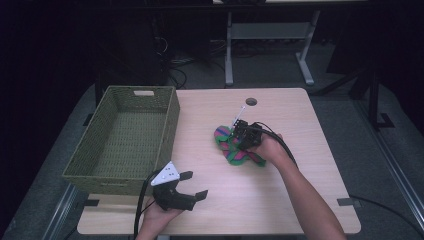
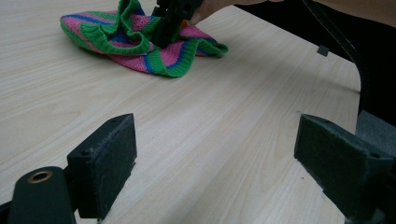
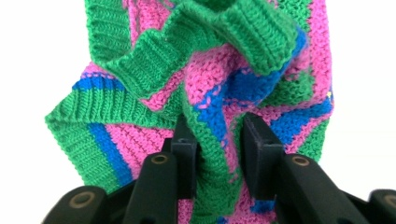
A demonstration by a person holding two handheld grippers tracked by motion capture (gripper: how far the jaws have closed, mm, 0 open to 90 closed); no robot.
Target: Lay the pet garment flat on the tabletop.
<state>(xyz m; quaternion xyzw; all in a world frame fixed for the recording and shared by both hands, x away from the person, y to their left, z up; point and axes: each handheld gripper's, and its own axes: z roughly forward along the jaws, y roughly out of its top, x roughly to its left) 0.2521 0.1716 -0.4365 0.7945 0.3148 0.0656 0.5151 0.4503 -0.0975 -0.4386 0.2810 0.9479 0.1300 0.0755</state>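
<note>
The garment (image 3: 205, 88) was chunky knitted wool, ribbed at its green edges. The worktop (image 2: 224, 116) was pale wood-grain laminate, smooth and matt. The basket (image 1: 125, 140) was coarse woven fibre. The left gripper (image 2: 215, 158) had matt, faintly fuzzy black pads.

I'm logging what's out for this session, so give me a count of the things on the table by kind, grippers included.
Knitted cloth: 1
Woven basket: 1
Handheld grippers: 2, the left gripper and the right gripper
Total: 4
</note>
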